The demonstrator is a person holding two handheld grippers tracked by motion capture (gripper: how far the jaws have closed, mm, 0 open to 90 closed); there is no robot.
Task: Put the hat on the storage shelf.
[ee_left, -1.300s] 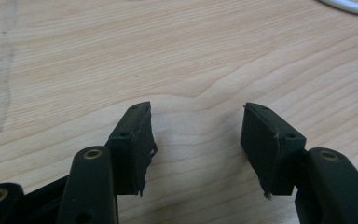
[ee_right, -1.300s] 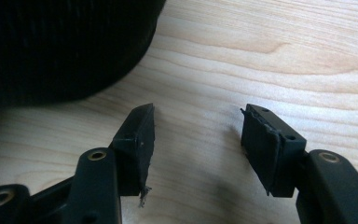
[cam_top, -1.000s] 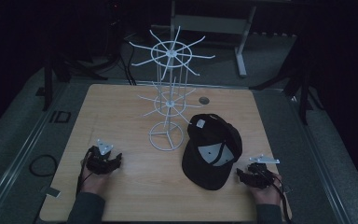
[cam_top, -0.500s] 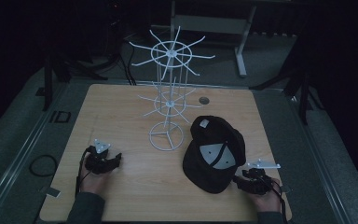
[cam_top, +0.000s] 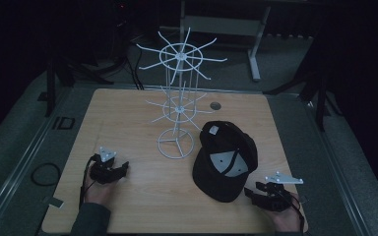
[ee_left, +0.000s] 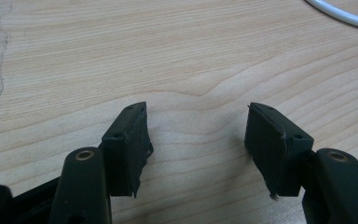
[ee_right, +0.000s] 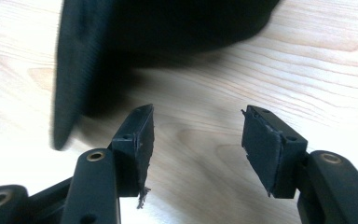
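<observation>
On the light wooden table (cam_top: 142, 206), seen from the high view, stands a white wire display rack with two tiers of radiating hooks and a ring base (cam_top: 179, 110), near the centre. To its right, just beside the ring base, lies a black baseball cap with a grey inner label (cam_top: 225, 160), turned crown-down with the opening facing up. That view also shows a small round grommet in the tabletop (cam_top: 215, 105) behind the cap, and my left gripper (cam_top: 119, 168) low over the near left of the table, well apart from the rack and the cap.

My right gripper (cam_top: 254, 191) sits at the near right, just beside the cap's front edge. The right gripper view adds detail that the high view lacks: the cap's black brim and rim (ee_right: 135, 51) lie ahead of the jaws, blurred, with bare wood between the pads. The jaws have just been opening and stand wide, holding nothing and touching nothing.

Along my left gripper (ee_left: 196, 135), its own view shows the jaws spread wide over bare wood grain, nothing between them, with a curve of white wire at the upper right corner.
</observation>
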